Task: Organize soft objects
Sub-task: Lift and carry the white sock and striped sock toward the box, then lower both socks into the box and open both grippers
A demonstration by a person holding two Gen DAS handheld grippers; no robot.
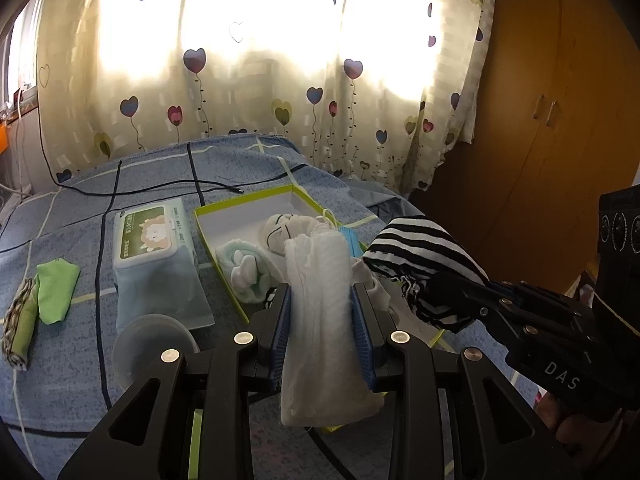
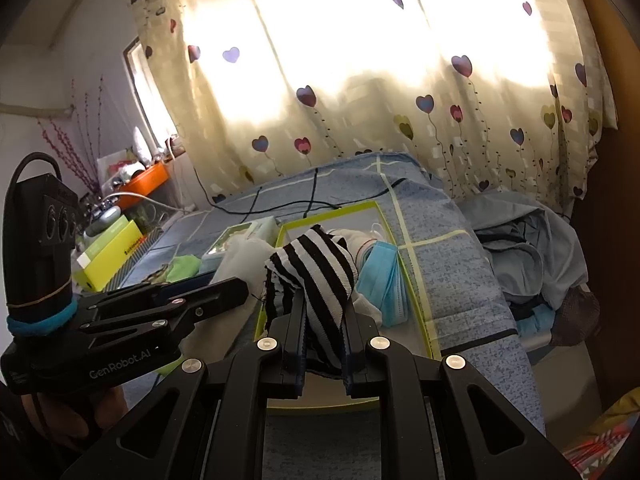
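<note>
**White cloth and striped sock held over the box**

White gauzy cloth (image 1: 316,300) stands pinched between the blue pads of the left gripper (image 1: 322,304), its lower end hanging below the jaws. Just to its right, the right gripper (image 2: 322,312) is clamped on a black-and-white striped sock (image 2: 316,268), whose bunched top rises above the fingertips. Both bundles hang above the near end of a green-rimmed box (image 1: 240,204) that sits on the blue checked bed (image 1: 160,168), toward its right edge.

The left wrist view looks into the box: white socks (image 1: 246,268) lie rolled at its near-left corner. Left of the box stands a pack of wipes (image 1: 150,240), and a green cloth (image 1: 56,292) lies near the bed's left edge.

The right wrist view alone shows blue face masks (image 2: 384,280) along the box's right wall, and a crumpled grey-blue garment (image 2: 532,248) off the bed's right edge.
</note>
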